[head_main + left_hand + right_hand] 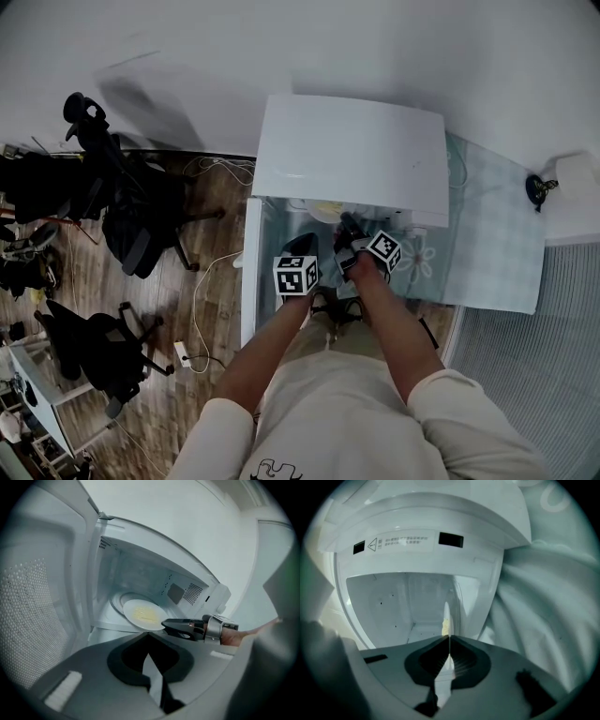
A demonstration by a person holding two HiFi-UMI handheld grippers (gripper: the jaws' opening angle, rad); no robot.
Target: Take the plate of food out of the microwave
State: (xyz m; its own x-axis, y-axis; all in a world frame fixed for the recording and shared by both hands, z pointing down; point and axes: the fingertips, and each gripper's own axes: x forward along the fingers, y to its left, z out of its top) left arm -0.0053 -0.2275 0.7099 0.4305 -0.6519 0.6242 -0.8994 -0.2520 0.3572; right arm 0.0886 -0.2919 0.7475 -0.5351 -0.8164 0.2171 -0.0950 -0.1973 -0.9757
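The white microwave [352, 155] stands open, its door [251, 272] swung out to the left. Inside, a white plate [143, 615] with pale yellow food rests on the glass turntable [117, 603]. My right gripper [165, 623] reaches into the cavity and is shut on the plate's near right rim. In the right gripper view the plate [446, 620] shows edge-on as a thin white strip pinched between the jaws of the right gripper [449, 637]. My left gripper [148, 634] hovers just outside the opening, in front of the plate, shut with nothing in it. From above, both the left gripper [305, 246] and the right gripper [347, 225] point at the opening.
The microwave sits on a table with a pale checked cloth [492, 244], which hangs in folds [543, 597] to the right. Black office chairs [141, 234] and cables [202, 291] are on the wooden floor to the left. A wall is behind.
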